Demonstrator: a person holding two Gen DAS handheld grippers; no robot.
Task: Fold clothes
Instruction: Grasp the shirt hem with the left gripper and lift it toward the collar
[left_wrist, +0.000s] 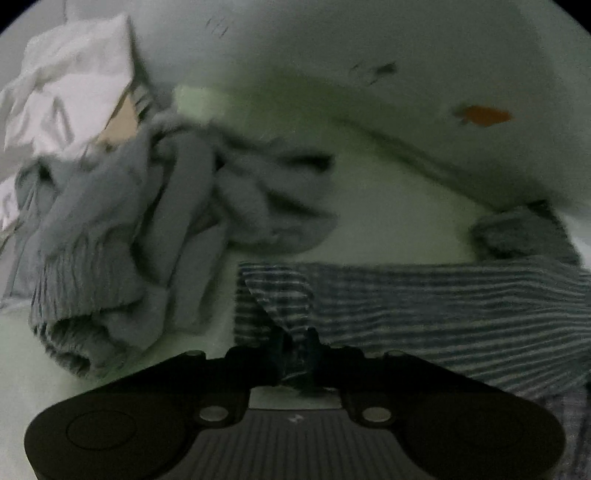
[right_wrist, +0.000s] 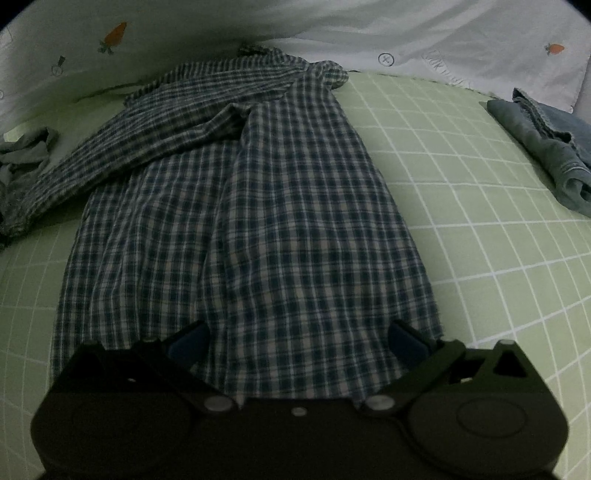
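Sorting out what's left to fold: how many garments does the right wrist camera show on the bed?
3: the plaid shirt spread in the middle, a grey garment bunched at the left edge, and folded jeans at the right edge. Others may lie out of view.

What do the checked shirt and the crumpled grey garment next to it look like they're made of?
The checked shirt looks like thin woven cotton, matte: the check is woven in and it lies flat with fine wrinkles. The grey garment looks like a thicker, fuzzy knit with a ribbed cuff, though the picture is blurred.

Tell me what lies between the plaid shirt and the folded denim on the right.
Only bare green grid sheet separates the plaid shirt from the folded denim, seen in the right wrist view.
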